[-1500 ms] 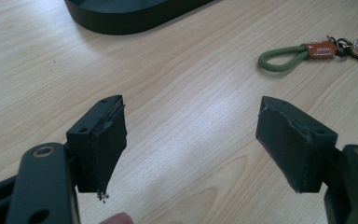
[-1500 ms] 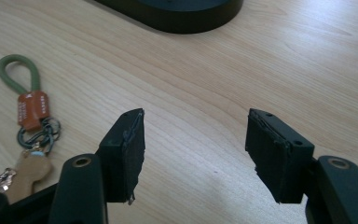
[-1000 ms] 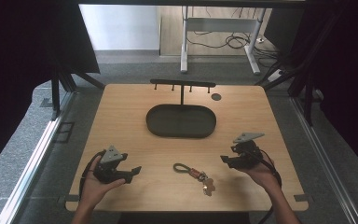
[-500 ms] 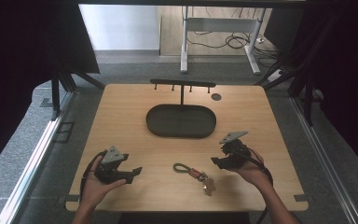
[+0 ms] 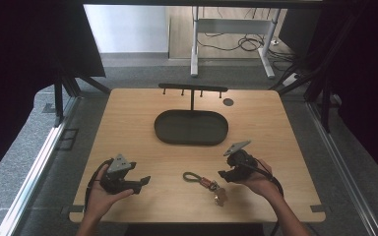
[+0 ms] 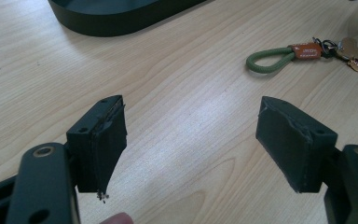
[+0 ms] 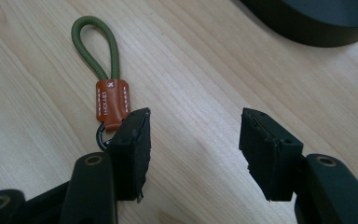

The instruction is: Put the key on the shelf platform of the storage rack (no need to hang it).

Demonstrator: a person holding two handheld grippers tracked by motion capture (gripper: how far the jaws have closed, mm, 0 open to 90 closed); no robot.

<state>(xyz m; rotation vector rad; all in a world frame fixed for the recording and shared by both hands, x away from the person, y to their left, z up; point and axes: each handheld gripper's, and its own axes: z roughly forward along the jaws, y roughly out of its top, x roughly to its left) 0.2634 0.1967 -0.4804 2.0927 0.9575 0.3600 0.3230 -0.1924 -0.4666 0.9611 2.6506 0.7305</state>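
Two grippers, left gripper point(image 5: 145, 180) fingers apart, right gripper point(image 5: 221, 174) fingers closing, empty, beside keyring point(image 5: 204, 181)

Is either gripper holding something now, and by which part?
Nothing is held. Both the left gripper and right gripper are open; the keychain lies on the table.

A lab: black curtains point(image 5: 24, 59) enclose a wooden table point(image 5: 128, 118).
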